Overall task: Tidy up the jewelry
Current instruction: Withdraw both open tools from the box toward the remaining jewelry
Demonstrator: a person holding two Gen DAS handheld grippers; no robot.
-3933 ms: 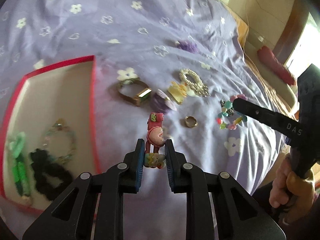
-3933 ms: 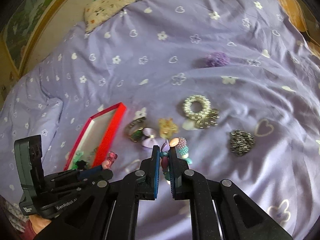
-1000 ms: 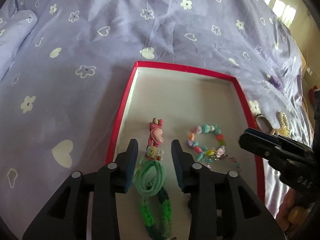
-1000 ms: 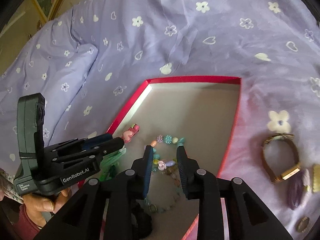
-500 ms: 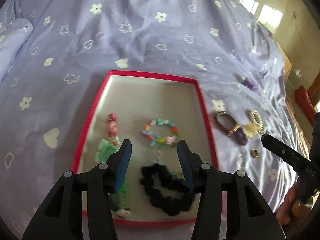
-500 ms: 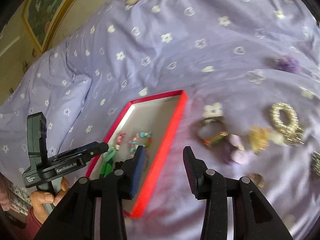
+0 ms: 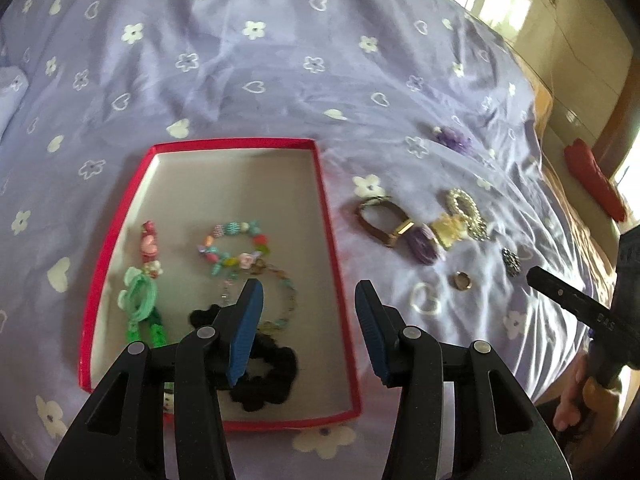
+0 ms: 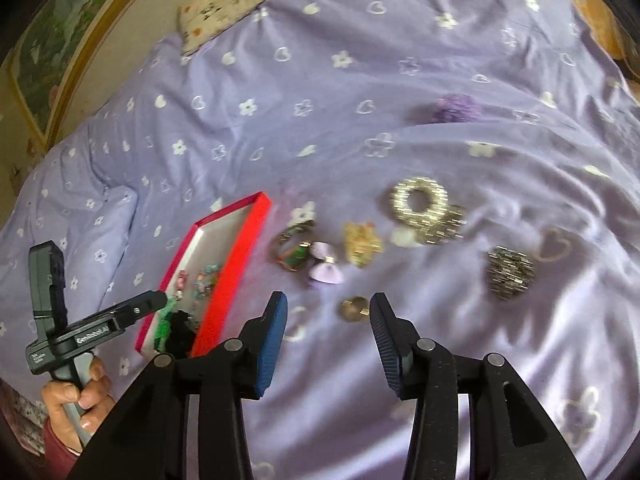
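- The left hand-held gripper (image 7: 309, 312) is spread wide and empty, hovering over the near right part of the red tray (image 7: 335, 264).
- The right hand-held gripper (image 8: 328, 322) is also spread and empty, with the gold ring (image 8: 354, 309) lying on the bed (image 8: 320, 100) between its fingers.
- In the tray: pink clip (image 7: 149, 245), bead bracelet (image 7: 234, 249), green tie (image 7: 140, 304), black scrunchie (image 7: 266, 376).
- Still on the bed: bangle (image 7: 382, 220), purple bow (image 7: 423, 245), pearl ring (image 8: 418, 200), several more. Roughly a third done, I judge.

Left gripper (image 7: 308, 312) jaws wide apart, empty, above near right corner of red box (image 7: 336, 264). Right gripper (image 8: 328, 322) jaws wide apart, empty, right of box.
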